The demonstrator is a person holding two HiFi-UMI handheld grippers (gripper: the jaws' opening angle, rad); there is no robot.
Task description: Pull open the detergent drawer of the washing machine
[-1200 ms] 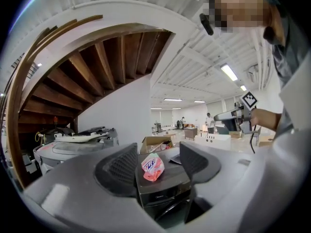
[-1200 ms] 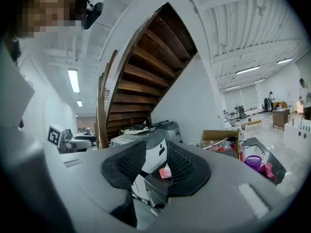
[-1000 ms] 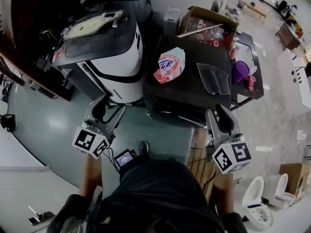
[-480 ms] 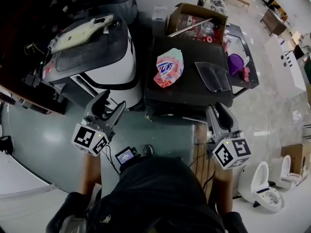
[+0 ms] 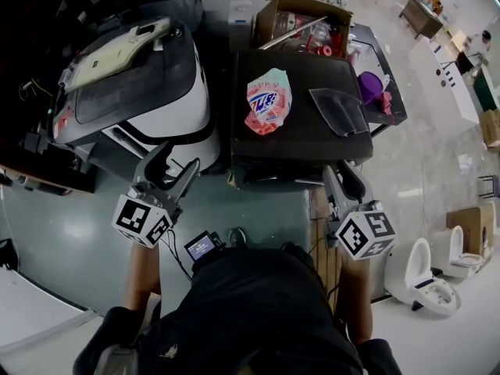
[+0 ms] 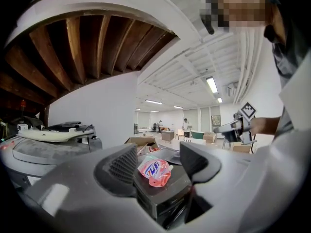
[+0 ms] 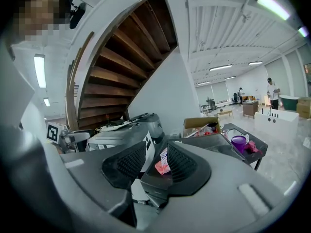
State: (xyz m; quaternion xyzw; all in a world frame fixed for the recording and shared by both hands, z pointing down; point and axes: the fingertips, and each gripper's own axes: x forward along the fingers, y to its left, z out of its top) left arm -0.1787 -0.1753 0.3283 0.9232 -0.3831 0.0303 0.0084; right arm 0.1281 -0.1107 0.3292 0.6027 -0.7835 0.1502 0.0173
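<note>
A dark, flat-topped washing machine (image 5: 312, 143) stands ahead of me with a pink and white detergent pouch (image 5: 268, 100) lying on its top. Its front face is foreshortened, and I cannot make out the drawer. My left gripper (image 5: 172, 170) hangs open off the machine's front left corner, apart from it. In the left gripper view the pouch (image 6: 154, 170) and the machine's corner (image 6: 160, 195) show through the empty gap. My right gripper (image 5: 340, 180) sits just before the front right edge, jaws partly apart, nothing between them. The pouch (image 7: 162, 165) shows far beyond them.
A white and black appliance (image 5: 141, 92) stands close on the left. On the dark top lies a clear plastic piece (image 5: 340, 109). Behind are a cardboard box (image 5: 301, 18) and a side table with a purple cup (image 5: 369, 84). White toilets (image 5: 426, 276) stand at the right.
Both grippers have edged forward toward the machines and slightly down. The head view has shifted with them. Neither gripper's jaws have changed.
</note>
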